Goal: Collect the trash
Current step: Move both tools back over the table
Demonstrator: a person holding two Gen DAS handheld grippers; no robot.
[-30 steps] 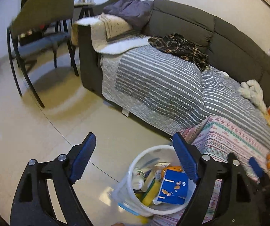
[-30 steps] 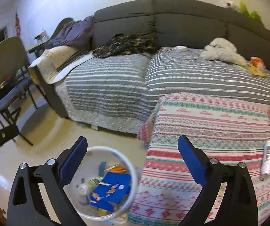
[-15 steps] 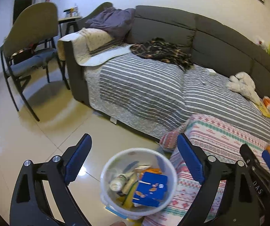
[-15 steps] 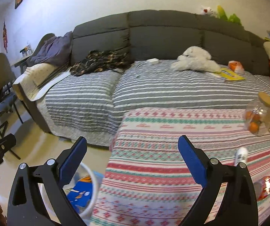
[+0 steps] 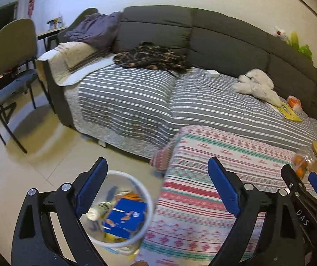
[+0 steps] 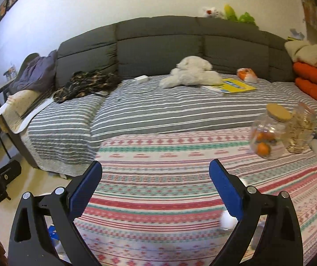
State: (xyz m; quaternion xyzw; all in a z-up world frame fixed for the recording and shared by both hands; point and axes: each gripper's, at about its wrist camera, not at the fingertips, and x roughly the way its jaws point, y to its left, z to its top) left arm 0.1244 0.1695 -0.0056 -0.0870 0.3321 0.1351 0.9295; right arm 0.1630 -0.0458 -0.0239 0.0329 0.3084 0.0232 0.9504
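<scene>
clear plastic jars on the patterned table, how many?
2. Clear cork-lidded jar of oranges at the cloth's far right; clear jar of pale snacks touching its right side. Others may be out of frame.

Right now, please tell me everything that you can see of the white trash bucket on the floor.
The white trash bucket is round, with thin translucent plastic walls and a white rim. It stands upright on the pale tiled floor, close beside the patterned cloth-covered table; whether they touch is unclear. It is open and partly full: a blue carton lies on top, a small pale bottle beside it, with yellow and orange scraps below. The left gripper's finger hides part of its rim.
</scene>
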